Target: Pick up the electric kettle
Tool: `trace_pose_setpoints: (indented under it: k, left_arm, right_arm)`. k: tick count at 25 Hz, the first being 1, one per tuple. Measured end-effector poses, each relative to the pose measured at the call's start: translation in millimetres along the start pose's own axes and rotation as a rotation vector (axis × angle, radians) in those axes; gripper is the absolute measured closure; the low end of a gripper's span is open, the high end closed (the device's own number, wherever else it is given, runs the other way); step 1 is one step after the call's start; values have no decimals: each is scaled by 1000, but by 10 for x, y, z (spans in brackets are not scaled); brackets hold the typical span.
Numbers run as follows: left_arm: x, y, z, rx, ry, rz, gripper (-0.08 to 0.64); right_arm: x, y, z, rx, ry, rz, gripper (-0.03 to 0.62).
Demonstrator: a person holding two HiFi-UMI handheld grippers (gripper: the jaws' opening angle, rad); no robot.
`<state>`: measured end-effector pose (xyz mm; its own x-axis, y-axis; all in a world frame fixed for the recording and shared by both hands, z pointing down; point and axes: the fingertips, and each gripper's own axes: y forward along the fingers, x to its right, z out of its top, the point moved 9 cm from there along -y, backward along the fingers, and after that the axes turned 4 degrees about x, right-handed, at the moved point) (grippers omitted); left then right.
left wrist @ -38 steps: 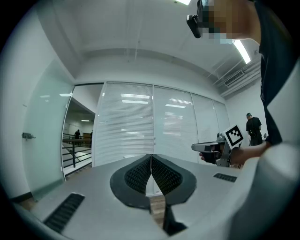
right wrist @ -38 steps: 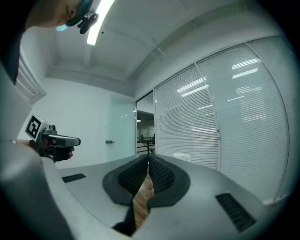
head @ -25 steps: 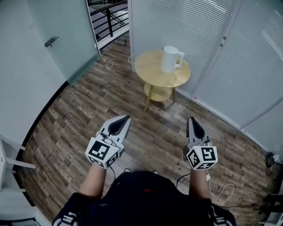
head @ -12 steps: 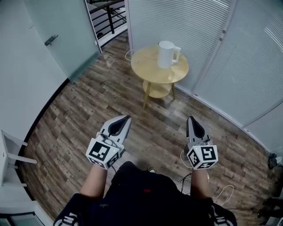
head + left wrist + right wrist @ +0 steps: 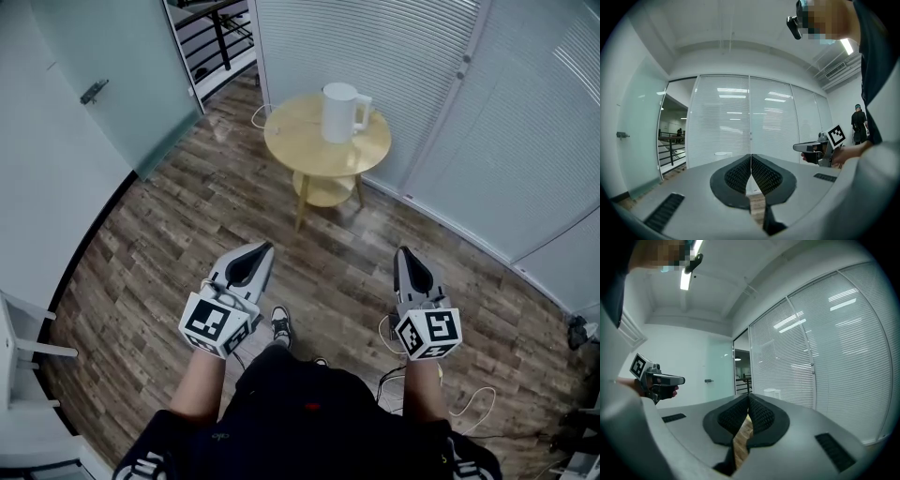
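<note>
By the blinds (image 5: 375, 47), a round table (image 5: 295, 145) bears the electric kettle (image 5: 338, 112), upright, handle rightward. Well apart, left gripper (image 5: 265, 248) and right gripper (image 5: 405, 251) hold jaws together, empty.

Round wooden table (image 5: 309, 155) stands on plank floor (image 5: 169, 234). A white kettle (image 5: 339, 112) sits upright on its top, toward the far edge. A lower shelf (image 5: 323, 190) sits beneath.

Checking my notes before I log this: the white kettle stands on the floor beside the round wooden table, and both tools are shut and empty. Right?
No. The head view shows the white kettle on top of the round wooden table, not on the floor. The left tool and right tool are shut and empty, as you said.
</note>
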<state>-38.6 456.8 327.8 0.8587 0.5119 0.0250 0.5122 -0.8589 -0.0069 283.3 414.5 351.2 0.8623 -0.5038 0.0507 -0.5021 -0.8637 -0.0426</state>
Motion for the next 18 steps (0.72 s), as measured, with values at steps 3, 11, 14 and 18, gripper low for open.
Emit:
trace_pose_setpoints:
  k: [3,11,14,18]
  left_arm:
    - [-140,163,-18,-4,-4,-12,537]
    - [-720,602,-56,8,0,-46,537]
    - [-1013,737,-62,24,5,-54,537]
    - [-1426,921,-116,21,-15,-69,537]
  right_arm:
    - [64,151,-19,-9,6,-16,566]
    - [107,836,-48,-25,-3,-44,566]
    - [56,1150,-29,-33,-22,-46,566]
    - [-4,1551,-16,-49,-39,-59,566]
